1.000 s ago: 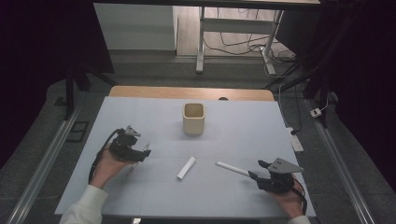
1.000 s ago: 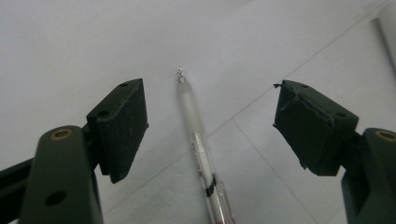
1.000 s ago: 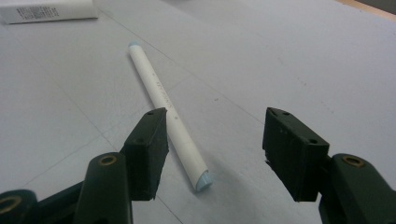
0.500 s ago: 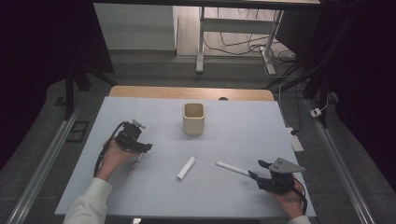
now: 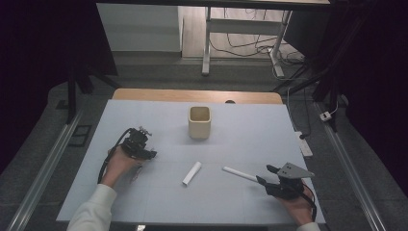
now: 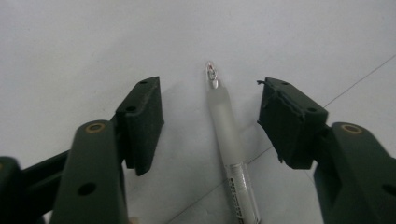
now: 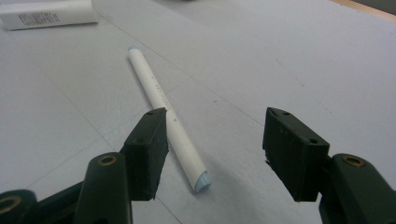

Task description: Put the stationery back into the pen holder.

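**Two grippers, two pens, jaws wide on both sides**

A person works at a pale mat (image 5: pixel 250 130) with a gripper in each hand. The left gripper (image 5: pixel 139 147) sits at about 9 o'clock on the mat, tipped down toward the surface. Its own view shows the jaws spread well apart, with a frosted clear pen (image 6: pixel 229 140) lying flat between them, touched by neither pad. The pen's tip points to 12 o'clock in that view, and its labelled barrel runs off the bottom edge at about 6 o'clock.

The right gripper (image 5: pixel 269 175) rests at about 4 o'clock on the mat, aimed toward 10 o'clock. Its jaws are also open. A white pen (image 7: pixel 163 112) with pale blue ends lies on the mat in front of it, its near end between the pads, just beside the left-hand pad. Whether pad and pen touch cannot be told. In the high view this pen stretches from the gripper toward 10 o'clock.

A short white tube (image 5: pixel 192 173) lies near the mat's centre, between the two grippers and apart from both. A cream cup (image 5: pixel 199 121) stands upright at about 12 o'clock from the tube, well clear of everything else.
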A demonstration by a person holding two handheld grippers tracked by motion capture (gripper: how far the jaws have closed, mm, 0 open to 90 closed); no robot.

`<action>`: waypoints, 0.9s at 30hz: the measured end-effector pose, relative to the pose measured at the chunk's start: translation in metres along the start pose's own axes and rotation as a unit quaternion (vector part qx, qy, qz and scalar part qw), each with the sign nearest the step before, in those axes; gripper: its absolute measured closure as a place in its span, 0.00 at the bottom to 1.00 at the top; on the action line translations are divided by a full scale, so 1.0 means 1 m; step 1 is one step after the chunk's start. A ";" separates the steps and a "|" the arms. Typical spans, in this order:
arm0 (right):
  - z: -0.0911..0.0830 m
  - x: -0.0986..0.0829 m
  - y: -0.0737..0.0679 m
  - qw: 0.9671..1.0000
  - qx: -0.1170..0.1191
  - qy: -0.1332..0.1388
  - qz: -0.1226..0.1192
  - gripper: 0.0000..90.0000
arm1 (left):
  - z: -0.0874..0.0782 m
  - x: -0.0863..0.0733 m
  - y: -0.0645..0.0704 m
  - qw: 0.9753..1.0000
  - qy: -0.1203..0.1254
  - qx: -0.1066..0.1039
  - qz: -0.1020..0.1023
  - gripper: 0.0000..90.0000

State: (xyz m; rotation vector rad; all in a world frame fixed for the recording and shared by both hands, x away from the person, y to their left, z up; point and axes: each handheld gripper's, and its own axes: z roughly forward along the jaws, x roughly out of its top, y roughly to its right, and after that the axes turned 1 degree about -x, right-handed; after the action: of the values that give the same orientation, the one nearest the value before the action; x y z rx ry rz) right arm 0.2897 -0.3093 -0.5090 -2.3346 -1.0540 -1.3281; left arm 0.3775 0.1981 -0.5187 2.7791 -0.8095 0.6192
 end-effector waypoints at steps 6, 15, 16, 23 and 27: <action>0.000 0.000 0.000 1.000 -0.001 -0.001 -0.001 0.44 | 0.002 -0.001 0.001 1.000 -0.004 -0.003 0.003 0.55; 0.000 -0.001 0.002 1.000 -0.003 -0.002 0.003 0.44 | 0.002 0.000 0.001 1.000 -0.003 -0.010 0.001 0.66; 0.000 -0.001 0.002 1.000 -0.005 -0.004 0.002 0.44 | 0.002 0.000 0.001 1.000 -0.002 -0.011 -0.001 0.67; 0.001 -0.001 0.002 1.000 -0.003 -0.004 0.002 0.44 | 0.002 -0.001 0.000 1.000 -0.001 -0.007 -0.009 0.78; 0.002 -0.002 0.001 1.000 -0.002 -0.005 0.002 0.44 | 0.002 0.000 0.003 1.000 -0.001 -0.005 -0.008 0.85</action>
State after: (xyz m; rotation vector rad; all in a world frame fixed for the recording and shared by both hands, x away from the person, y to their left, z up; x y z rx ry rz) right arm 0.2912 -0.3100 -0.5109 -2.3480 -1.0498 -1.3196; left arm 0.3766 0.1952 -0.5200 2.7752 -0.7884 0.6096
